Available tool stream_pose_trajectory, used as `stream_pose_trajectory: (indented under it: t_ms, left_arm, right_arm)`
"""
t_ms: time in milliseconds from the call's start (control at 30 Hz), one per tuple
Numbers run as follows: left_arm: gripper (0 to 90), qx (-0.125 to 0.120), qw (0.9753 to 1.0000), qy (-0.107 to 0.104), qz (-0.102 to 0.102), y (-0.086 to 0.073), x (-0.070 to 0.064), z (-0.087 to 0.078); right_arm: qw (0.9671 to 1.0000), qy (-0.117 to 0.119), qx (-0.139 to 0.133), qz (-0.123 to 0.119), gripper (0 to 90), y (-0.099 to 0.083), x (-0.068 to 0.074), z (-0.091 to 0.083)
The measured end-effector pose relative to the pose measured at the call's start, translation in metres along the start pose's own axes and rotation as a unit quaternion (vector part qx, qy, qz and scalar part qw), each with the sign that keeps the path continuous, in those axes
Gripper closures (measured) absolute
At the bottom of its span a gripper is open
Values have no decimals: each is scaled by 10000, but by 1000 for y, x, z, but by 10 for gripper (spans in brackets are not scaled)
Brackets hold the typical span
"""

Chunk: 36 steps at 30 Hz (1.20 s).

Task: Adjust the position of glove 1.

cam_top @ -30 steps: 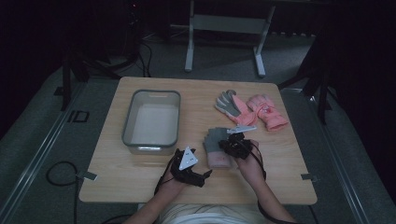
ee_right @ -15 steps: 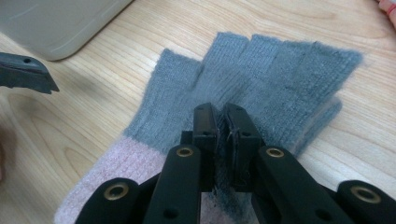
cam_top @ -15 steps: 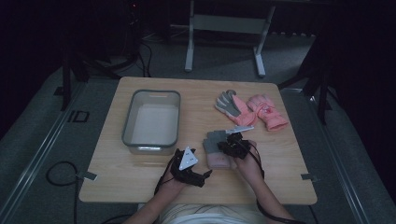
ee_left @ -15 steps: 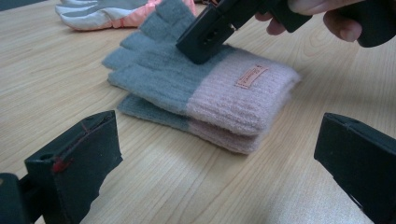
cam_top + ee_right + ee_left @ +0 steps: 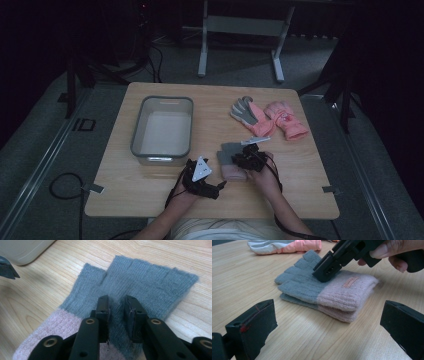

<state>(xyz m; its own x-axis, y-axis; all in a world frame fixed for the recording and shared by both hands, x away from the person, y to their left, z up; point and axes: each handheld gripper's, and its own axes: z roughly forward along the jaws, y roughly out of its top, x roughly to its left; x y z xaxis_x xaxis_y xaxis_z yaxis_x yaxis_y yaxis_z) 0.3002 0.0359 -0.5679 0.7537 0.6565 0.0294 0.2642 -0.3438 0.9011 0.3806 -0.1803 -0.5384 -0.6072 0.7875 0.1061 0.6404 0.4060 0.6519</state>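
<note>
Resting near your edge of the table [image 5: 150, 200], your left gripper [image 5: 202, 179] has its jaws wide apart, empty. Just beyond, your right gripper [image 5: 117, 308] pinches a fold of the grey-and-pink knit gloves [image 5: 324, 292]. Further back: grey tub [image 5: 162, 127], pink ski gloves [image 5: 270, 117].

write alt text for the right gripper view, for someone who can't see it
The right gripper pinches a fold of a grey and pink knit glove lying flat on a wooden table, its black jaws nearly closed on the grey part. A grey bin's corner sits upper left.
</note>
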Motion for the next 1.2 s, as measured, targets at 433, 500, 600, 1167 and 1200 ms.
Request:
stream_pose_trajectory:
  t_ms: [433,500,600,1167,1200]
  left_arm:
    - [19,-447,9973,-86,575,11,-18,1]
    - [39,-307,9983,-223,436,17,-16,3]
    - [74,145,9967,-684,412,28,-15,8]
    - [325,1088,9667,-420,2280,34,-27,50]
    - [342,1111,9645,-353,2369,33,-28,51]
  right_arm:
    - [9996,45,-276,0,521,9,-15,-44]
    - [9995,32,-308,-12,532,11,-19,-50]
    - [9995,47,-327,25,555,12,-23,-54]
    - [9986,-5,-192,483,573,22,-50,-25]
    - [9985,-21,-166,530,562,23,-51,-23]
